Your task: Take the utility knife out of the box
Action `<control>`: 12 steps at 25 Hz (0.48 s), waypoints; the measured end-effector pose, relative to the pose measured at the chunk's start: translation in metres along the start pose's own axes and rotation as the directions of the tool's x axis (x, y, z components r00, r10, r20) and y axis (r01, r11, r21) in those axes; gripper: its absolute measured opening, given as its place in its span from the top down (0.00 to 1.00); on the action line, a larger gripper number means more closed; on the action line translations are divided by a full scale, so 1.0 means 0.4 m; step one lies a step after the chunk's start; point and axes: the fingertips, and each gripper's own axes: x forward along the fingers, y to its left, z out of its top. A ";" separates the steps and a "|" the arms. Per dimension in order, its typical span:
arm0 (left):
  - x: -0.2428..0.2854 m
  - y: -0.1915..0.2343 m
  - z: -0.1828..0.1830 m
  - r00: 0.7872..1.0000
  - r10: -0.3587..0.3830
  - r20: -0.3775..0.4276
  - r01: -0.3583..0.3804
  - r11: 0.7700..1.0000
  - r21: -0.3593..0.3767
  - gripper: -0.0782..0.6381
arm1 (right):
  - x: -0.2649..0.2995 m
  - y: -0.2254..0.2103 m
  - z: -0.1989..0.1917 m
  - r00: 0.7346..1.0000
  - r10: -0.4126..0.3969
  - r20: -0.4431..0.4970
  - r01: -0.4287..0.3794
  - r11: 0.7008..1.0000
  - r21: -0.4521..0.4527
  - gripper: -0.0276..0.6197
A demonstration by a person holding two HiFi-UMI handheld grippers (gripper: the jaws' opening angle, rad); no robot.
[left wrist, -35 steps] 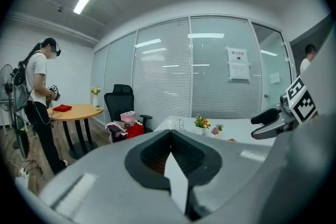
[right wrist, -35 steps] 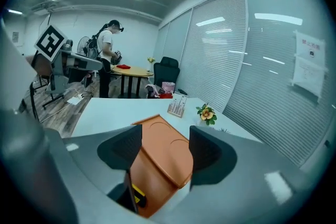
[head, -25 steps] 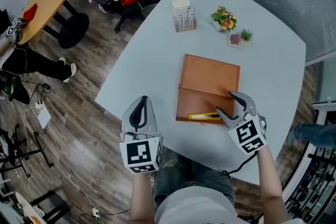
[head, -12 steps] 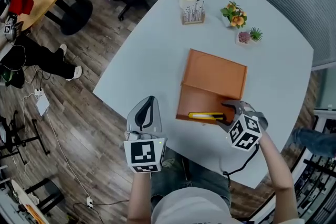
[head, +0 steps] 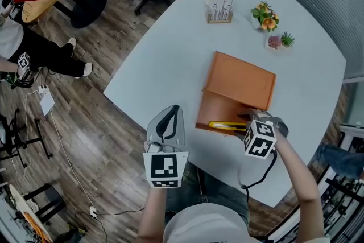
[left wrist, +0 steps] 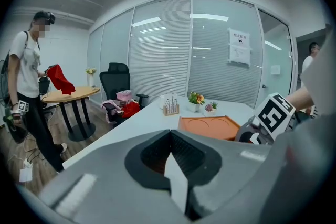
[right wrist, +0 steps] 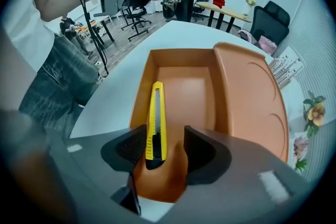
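Your right hand-held gripper (right wrist: 164, 150) is spread wide, jaws flanking the near end of the yellow utility knife (right wrist: 156, 113) lying in the orange box (right wrist: 191, 86); judged pre-grasp, you next need to close squarely and lift clear; left hand-held gripper (left wrist: 169, 136) idle, jaws together.

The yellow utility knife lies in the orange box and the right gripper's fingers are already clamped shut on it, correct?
Not clamped. The utility knife lies in the orange box, but the right gripper has its fingers apart on either side of its near end, with a gap showing in the right gripper view.
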 end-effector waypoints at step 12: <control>-0.002 0.013 -0.016 1.000 0.013 -0.010 -0.013 1.000 -0.019 0.89 | 0.038 -0.017 -0.007 0.998 -0.001 -0.061 0.002 1.000 0.012 0.60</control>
